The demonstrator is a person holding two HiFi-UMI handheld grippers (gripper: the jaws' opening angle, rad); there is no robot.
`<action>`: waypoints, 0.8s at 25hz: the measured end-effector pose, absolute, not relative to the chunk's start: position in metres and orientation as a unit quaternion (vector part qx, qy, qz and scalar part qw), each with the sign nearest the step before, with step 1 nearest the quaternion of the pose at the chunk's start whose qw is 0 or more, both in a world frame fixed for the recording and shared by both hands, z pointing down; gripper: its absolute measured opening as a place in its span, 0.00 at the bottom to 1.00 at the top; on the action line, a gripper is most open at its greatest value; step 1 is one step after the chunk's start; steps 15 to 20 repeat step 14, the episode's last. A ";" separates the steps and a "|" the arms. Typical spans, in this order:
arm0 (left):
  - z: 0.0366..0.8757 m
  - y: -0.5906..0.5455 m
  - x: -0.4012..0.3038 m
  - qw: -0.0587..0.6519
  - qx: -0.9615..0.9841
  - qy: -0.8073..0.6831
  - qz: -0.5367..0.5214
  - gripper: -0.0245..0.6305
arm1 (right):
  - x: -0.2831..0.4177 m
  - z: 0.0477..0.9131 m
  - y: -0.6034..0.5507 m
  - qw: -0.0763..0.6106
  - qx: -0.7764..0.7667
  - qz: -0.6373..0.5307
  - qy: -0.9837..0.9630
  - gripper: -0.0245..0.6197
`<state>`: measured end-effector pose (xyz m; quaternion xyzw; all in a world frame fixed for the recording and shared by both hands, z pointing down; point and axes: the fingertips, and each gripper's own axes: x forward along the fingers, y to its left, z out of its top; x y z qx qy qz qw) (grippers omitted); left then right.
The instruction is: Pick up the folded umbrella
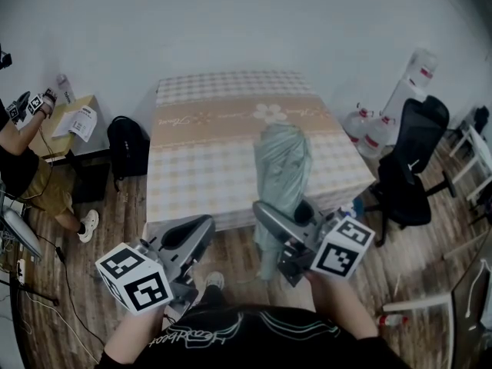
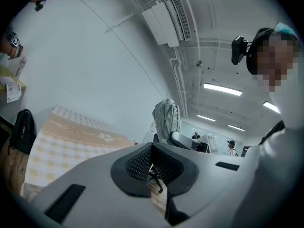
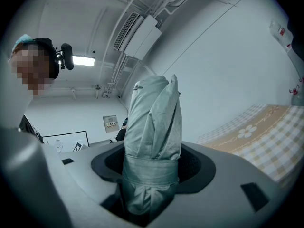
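Observation:
A pale grey-green folded umbrella [image 1: 282, 169] stands upright in the air in front of the bed, strapped round its lower part. My right gripper [image 1: 286, 223] is shut on it near that strap. In the right gripper view the umbrella [image 3: 154, 137] rises straight out from between the two jaws of the right gripper [image 3: 152, 177] and hides the gap. My left gripper [image 1: 189, 238] is low at the left, apart from the umbrella. Its jaws meet with nothing held. From the left gripper [image 2: 153, 164] view the umbrella [image 2: 166, 120] shows beyond, off to the right.
A bed [image 1: 196, 164] with a checked beige cover lies ahead. A black backpack [image 1: 127, 146] leans at its left, by a small table [image 1: 73, 118] and a seated person [image 1: 31, 179]. A black office chair [image 1: 411, 167] and water bottles [image 1: 367, 127] stand at the right.

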<state>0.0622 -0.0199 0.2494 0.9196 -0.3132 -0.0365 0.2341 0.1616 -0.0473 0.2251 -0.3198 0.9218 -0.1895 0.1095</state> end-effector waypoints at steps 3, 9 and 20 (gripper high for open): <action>0.249 -0.019 0.063 0.235 0.919 -0.314 -0.037 0.03 | 0.165 0.226 -0.045 0.108 -0.323 -0.188 0.921 0.47; 0.248 -0.018 0.066 0.233 0.920 -0.312 -0.035 0.03 | 0.167 0.227 -0.042 0.108 -0.324 -0.190 0.920 0.47; 0.246 -0.013 0.071 0.229 0.921 -0.312 -0.030 0.03 | 0.173 0.224 -0.038 0.111 -0.327 -0.190 0.919 0.47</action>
